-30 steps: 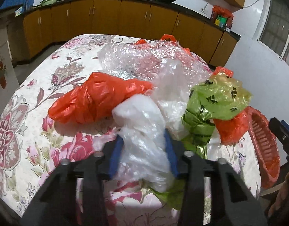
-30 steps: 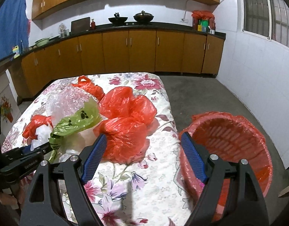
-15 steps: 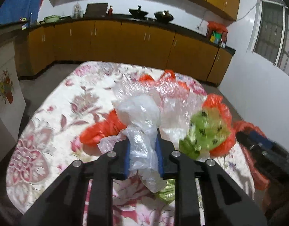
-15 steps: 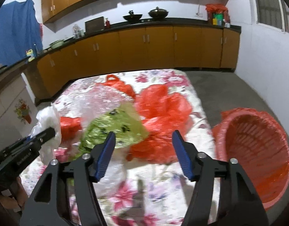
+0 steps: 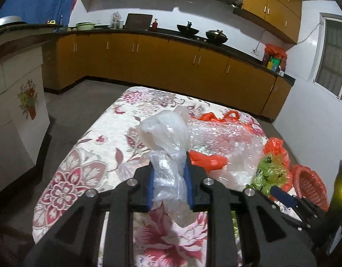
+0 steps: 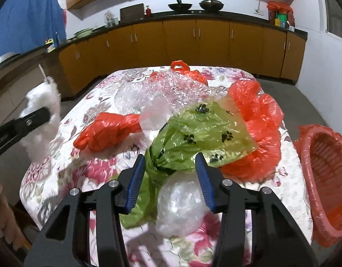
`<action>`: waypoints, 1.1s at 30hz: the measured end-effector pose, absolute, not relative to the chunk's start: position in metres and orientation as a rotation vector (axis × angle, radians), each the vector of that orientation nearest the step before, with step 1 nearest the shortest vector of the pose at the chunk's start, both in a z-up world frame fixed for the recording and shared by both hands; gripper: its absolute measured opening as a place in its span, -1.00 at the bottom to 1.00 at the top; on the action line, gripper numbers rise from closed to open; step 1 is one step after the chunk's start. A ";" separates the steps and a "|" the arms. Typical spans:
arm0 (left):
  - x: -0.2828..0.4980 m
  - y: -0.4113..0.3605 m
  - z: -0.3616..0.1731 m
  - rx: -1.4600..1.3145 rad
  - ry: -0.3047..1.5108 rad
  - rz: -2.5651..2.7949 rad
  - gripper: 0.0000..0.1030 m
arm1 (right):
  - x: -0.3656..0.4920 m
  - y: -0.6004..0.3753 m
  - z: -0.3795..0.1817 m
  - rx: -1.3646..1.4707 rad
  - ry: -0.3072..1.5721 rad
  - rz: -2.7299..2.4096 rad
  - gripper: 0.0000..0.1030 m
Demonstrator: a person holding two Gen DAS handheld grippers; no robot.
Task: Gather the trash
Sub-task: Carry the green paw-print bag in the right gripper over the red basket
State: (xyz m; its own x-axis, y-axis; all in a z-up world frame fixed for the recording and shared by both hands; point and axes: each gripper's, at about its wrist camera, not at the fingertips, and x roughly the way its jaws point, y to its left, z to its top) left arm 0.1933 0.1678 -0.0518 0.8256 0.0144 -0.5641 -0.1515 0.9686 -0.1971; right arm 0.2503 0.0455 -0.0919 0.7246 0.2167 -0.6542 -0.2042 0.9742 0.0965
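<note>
Left tool pinching clear bag, lifted; my right tool spread around green bag; next: squeeze, carry to red basket.

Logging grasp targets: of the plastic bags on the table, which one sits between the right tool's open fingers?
The green bag with black paw prints. Its knotted neck lies between the right tool fingers; the orange bags lie beyond them.

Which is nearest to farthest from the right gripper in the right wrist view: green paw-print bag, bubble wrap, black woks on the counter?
1. green paw-print bag: its knotted neck sits between the open right gripper fingers.
2. bubble wrap: mid-table, behind the bag.
3. black woks: far counter at the back wall.
</note>
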 end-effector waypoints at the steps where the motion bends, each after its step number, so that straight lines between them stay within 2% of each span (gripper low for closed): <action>1: 0.192 0.170 -0.052 -0.241 0.594 0.093 -0.55 | 0.252 0.047 -0.092 0.017 0.723 0.227 -0.07; 7: 0.192 0.180 -0.055 -0.267 0.602 0.103 -0.55 | 0.266 0.067 -0.099 -0.058 0.744 0.176 -0.08; 11: 0.191 0.182 -0.059 -0.273 0.606 0.103 -0.55 | 0.268 0.063 -0.106 -0.064 0.772 0.159 -0.48; 14: 0.192 0.182 -0.060 -0.276 0.609 0.100 -0.55 | 0.265 0.055 -0.101 -0.035 0.765 0.169 -0.59; 33: 0.198 0.139 -0.050 -0.235 0.600 0.006 -0.55 | 0.244 -0.011 -0.057 0.072 0.627 0.111 -0.61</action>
State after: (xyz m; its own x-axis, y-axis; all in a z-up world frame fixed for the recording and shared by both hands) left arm 0.1976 0.1389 -0.0499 0.8261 -0.0626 -0.5600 -0.0734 0.9734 -0.2171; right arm 0.2440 -0.0107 -0.0567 0.8039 0.1251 -0.5815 -0.0811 0.9916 0.1011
